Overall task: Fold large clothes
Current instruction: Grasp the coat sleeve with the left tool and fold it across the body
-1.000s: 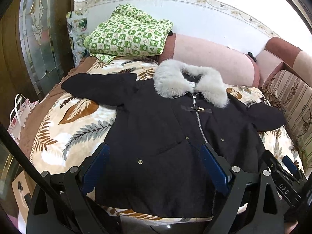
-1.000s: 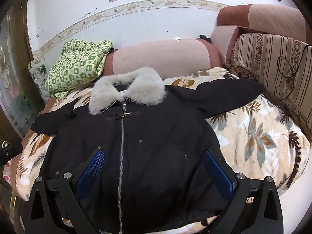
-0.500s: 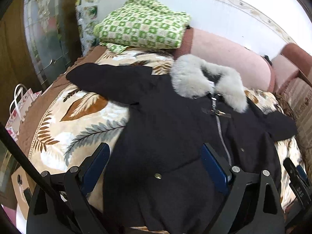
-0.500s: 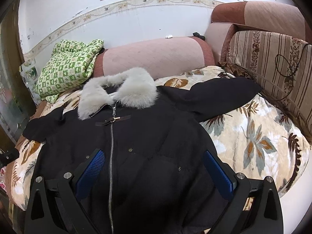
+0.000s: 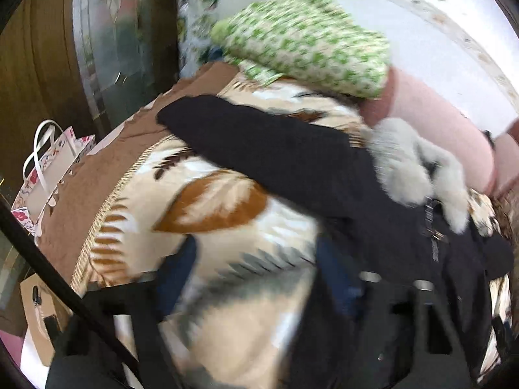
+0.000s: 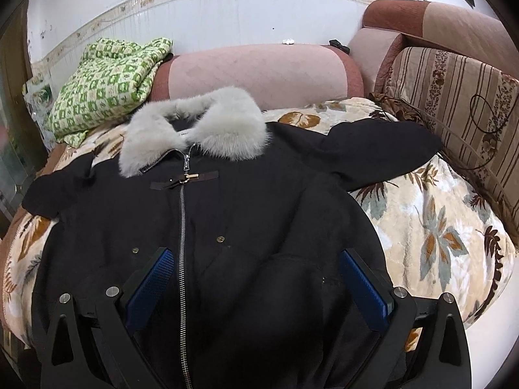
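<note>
A large black coat (image 6: 246, 214) with a grey fur collar (image 6: 194, 133) lies zipped and spread flat on a leaf-print blanket (image 6: 431, 233), both sleeves out to the sides. My right gripper (image 6: 256, 269) is open and empty, hovering over the coat's lower front. The left wrist view is blurred by motion. It shows the coat's left sleeve (image 5: 259, 149) stretched across the blanket (image 5: 211, 207). My left gripper (image 5: 259, 269) is open and empty, over the blanket just short of that sleeve.
A folded green checked quilt (image 6: 107, 77) lies at the back left. A pink bolster (image 6: 259, 71) runs along the wall and a striped cushion (image 6: 454, 103) stands at the right. A paper gift bag (image 5: 48, 168) and a cardboard box (image 5: 39, 317) stand on the floor beside the bed's left edge.
My left gripper has swung left and forward, from over the coat's body to the blanket near the left sleeve. My right gripper has moved slightly forward over the coat. Both stay open.
</note>
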`<state>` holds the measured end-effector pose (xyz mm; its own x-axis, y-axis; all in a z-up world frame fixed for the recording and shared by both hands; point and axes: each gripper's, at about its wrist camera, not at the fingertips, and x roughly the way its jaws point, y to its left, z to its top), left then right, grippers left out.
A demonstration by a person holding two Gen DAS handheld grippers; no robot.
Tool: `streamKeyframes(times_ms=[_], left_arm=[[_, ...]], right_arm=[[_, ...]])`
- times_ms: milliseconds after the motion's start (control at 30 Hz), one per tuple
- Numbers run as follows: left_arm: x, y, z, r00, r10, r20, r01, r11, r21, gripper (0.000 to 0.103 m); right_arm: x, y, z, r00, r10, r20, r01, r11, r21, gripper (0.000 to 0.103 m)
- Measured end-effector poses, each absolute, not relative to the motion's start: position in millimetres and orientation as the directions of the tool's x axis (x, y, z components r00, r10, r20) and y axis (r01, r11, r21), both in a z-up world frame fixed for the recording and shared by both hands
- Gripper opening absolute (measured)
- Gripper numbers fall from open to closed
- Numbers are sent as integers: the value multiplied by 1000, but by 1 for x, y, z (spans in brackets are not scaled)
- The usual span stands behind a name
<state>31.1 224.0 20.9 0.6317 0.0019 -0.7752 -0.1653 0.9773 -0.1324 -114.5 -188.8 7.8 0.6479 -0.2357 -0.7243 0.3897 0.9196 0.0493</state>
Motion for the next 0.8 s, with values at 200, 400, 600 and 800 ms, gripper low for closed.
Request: streamKeyframes(times_ms=[200,400,600,800], left_arm=[[115,326,-11,574,-56,-817,-348,887,-305,55],[175,390,-45,560,-84,-824,-478,779,-405,55],[223,411,-76,568,-222,-792,-492,681,-543,55],[251,406,-84,585,-243,-774,-474,672,-570,74]], right_arm=[[-107,-191,1,621,-252,-742,402,915,26,102],[-100,-197,-5,586,-284,-759,428,904,-8,102],[-88,-197,-12,548,-310,-777,440,897,-47,102],[-74,-186,-20,530,-324,-784,411,907,-97,102]])
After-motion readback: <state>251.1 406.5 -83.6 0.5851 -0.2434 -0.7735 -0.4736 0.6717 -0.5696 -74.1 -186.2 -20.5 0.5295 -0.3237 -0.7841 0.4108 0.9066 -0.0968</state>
